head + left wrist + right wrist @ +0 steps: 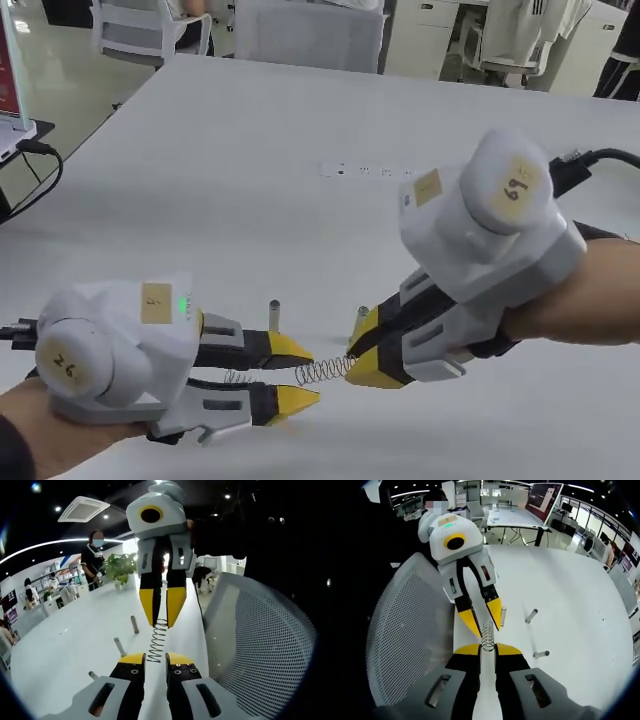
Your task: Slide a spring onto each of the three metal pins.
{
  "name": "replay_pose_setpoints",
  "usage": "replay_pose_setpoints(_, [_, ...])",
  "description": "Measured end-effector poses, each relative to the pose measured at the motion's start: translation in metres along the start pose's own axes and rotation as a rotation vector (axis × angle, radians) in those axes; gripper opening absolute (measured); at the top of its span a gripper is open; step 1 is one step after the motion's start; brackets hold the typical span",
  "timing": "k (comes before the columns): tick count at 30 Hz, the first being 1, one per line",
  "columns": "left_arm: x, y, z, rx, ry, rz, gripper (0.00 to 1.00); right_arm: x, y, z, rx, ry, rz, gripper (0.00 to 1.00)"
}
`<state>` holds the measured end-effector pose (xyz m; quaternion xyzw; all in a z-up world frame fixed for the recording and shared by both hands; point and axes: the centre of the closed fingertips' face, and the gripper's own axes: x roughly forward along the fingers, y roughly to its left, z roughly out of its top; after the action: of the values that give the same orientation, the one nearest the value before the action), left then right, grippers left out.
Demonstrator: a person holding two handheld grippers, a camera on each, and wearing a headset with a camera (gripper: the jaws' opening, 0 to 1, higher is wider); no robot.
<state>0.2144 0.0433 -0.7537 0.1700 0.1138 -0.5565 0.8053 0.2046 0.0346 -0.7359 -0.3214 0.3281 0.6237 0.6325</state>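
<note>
The right hand-held gripper [360, 353] is pinching one end of the spring [323, 371], keeping it off the counter [300, 180] near its near edge. This is probably so that the left hand-held gripper [308, 376], its jaws parted around the free end, can steady or take it. Close by, one pin [134, 624] is already wearing a coil, and two bare pins [120, 646] are standing beside it.

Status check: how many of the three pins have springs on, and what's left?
Done: the sprung pin, beside the left gripper, looks to carry its spring. In hand: the right gripper is shut on a second spring, whose free end sits between the left gripper's open jaws. Left: the nearer bare pin and the farther bare pin stand on the table, each needing a spring.
</note>
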Motion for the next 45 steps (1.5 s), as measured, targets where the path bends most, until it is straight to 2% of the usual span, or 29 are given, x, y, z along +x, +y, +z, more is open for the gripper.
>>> replay_pose_setpoints(2, [0.000,0.001,0.000,0.010,0.002,0.003,0.04,0.000,0.000,0.000,0.000,0.003,0.000,0.08])
replay_pose_setpoints(9, [0.000,0.000,0.000,0.018,0.009,0.002,0.03,-0.001,0.001,0.005,-0.017,-0.007,-0.006,0.08])
replay_pose_setpoints(17, [0.000,0.000,0.002,-0.023,-0.004,-0.003,0.02,-0.001,-0.001,0.010,-0.008,-0.030,-0.008,0.09])
replay_pose_setpoints(20, [-0.001,-0.001,0.012,-0.051,-0.055,-0.011,0.02,0.001,0.001,0.012,-0.003,-0.045,0.002,0.09])
replay_pose_setpoints(25, [-0.001,-0.002,0.014,-0.059,-0.060,-0.016,0.02,0.003,0.002,0.014,0.001,-0.053,0.004,0.09])
replay_pose_setpoints(28, [-0.003,-0.002,0.021,-0.078,-0.095,-0.021,0.02,0.003,0.003,0.015,0.002,-0.069,0.007,0.09])
replay_pose_setpoints(36, [-0.003,-0.001,0.024,-0.087,-0.115,-0.020,0.02,0.001,0.004,0.022,0.011,-0.096,0.008,0.09])
replay_pose_setpoints(41, [-0.003,0.000,0.023,-0.088,-0.114,-0.015,0.03,0.002,0.002,0.022,0.022,-0.081,0.006,0.09])
replay_pose_setpoints(45, [-0.001,-0.001,0.018,-0.081,-0.089,-0.016,0.05,0.005,0.003,0.020,0.015,-0.061,0.008,0.09])
